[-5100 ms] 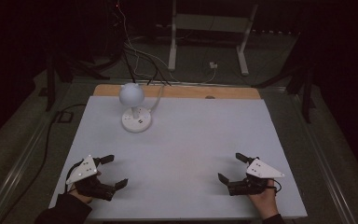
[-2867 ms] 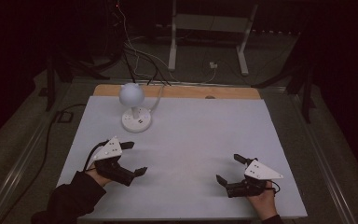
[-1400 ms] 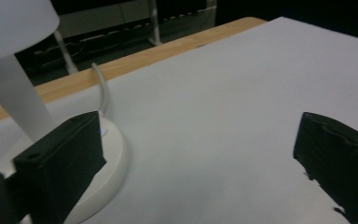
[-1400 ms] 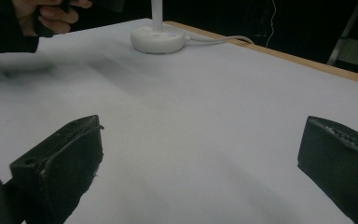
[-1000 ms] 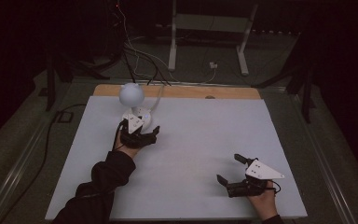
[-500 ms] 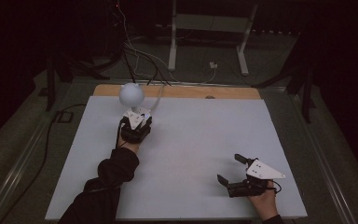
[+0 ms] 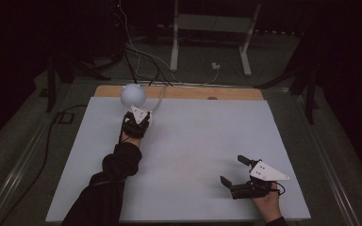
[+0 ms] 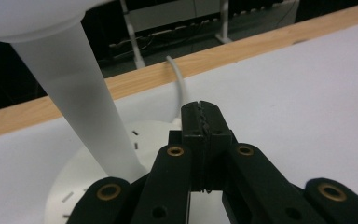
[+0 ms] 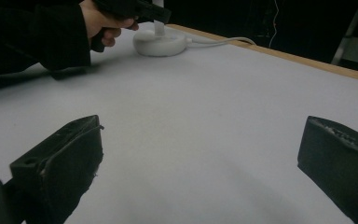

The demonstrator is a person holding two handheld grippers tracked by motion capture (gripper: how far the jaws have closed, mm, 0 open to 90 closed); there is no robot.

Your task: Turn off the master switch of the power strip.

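Our left gripper [image 8: 200, 122], jaws closed and empty, sat over the lamp [image 7: 133, 95] base, probably pressing its switch; right gripper [image 7: 240, 172] lay open.

- The left claw [image 8: 203, 122] has its jaws pressed together over the lamp base [image 8: 88, 179].
- The lamp stem [image 8: 81, 100] rises just beside it.
- A white cable [image 8: 179, 84] crosses the table [image 8: 298, 98].

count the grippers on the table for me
2. The left gripper is at the far left, shut over the white lamp's base. The right gripper is open at the near right of the table.
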